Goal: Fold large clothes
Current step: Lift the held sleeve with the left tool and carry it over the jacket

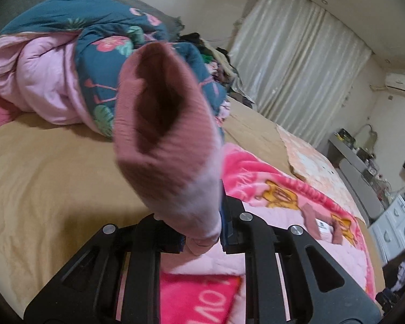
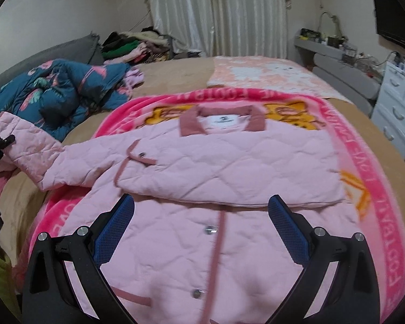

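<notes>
Pale pink quilted jacket (image 2: 218, 167) lay flat on bright pink fleece blanket (image 2: 334, 124) on bed. Left tongs (image 1: 202, 239) clamped on ribbed dusty-pink sleeve cuff (image 1: 159, 145), raised, likely for folding sleeve inward. Right tongs (image 2: 201, 216) spread apart, empty, above jacket front.

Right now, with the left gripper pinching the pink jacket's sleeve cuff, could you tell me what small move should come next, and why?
Probably carry the ribbed dusty-pink sleeve cuff across onto the pale pink quilted jacket. The left gripper is shut on it, that sleeve trails off toward the bed's edge, and the other sleeve already lies folded over the chest. The right gripper hangs open above.
</notes>
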Action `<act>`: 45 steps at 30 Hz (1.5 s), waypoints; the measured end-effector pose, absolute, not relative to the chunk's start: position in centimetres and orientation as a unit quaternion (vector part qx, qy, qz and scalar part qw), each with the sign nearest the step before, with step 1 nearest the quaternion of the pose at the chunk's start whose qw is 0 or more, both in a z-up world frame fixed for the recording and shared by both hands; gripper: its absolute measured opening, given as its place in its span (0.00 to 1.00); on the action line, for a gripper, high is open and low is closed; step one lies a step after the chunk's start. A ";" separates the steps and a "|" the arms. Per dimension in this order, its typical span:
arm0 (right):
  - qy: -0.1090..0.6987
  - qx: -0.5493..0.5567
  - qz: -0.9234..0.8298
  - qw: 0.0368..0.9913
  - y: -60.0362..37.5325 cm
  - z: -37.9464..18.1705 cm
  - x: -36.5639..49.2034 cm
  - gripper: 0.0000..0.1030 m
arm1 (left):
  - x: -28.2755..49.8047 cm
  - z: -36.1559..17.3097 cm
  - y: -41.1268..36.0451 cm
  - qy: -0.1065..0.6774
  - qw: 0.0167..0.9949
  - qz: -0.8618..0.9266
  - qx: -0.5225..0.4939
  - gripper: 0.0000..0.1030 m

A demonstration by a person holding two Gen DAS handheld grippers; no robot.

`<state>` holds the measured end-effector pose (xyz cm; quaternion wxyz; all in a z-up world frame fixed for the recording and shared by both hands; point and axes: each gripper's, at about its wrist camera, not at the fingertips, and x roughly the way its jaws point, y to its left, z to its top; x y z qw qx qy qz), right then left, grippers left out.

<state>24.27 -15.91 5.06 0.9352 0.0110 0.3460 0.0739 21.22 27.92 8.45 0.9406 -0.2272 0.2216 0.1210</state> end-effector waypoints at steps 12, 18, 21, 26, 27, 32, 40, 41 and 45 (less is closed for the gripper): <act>0.349 0.054 0.077 0.932 -20.0 5.1 22.4 0.96 | 22.5 13.0 20.4 0.225 0.957 0.096 -0.153 0.09; 0.345 0.047 0.093 0.933 -20.2 5.7 22.0 0.96 | 22.9 14.9 17.9 0.221 0.962 0.086 -0.137 0.08; 0.341 0.052 0.098 0.934 -20.4 5.9 21.8 0.96 | 23.2 15.5 17.0 0.220 0.963 0.081 -0.133 0.08; 0.338 0.062 0.101 0.934 -21.3 5.9 21.7 0.96 | 23.9 16.1 15.1 0.223 0.964 0.073 -0.123 0.08; 0.338 0.063 0.101 0.934 -21.4 5.9 21.7 0.96 | 24.1 16.2 14.8 0.225 0.964 0.071 -0.122 0.08; 0.333 0.075 0.100 0.935 -22.4 6.2 21.8 0.96 | 24.6 16.4 12.8 0.228 0.965 0.063 -0.116 0.08; 0.333 0.089 0.094 0.934 -23.8 5.8 21.3 0.96 | 25.4 16.8 9.8 0.228 0.966 0.048 -0.113 0.08; 0.333 0.091 0.092 0.934 -24.0 5.8 21.3 0.96 | 25.5 16.8 9.4 0.229 0.966 0.045 -0.111 0.08; 0.329 0.098 0.083 0.935 -25.1 5.7 21.0 0.96 | 26.2 16.6 7.5 0.234 0.966 0.033 -0.104 0.08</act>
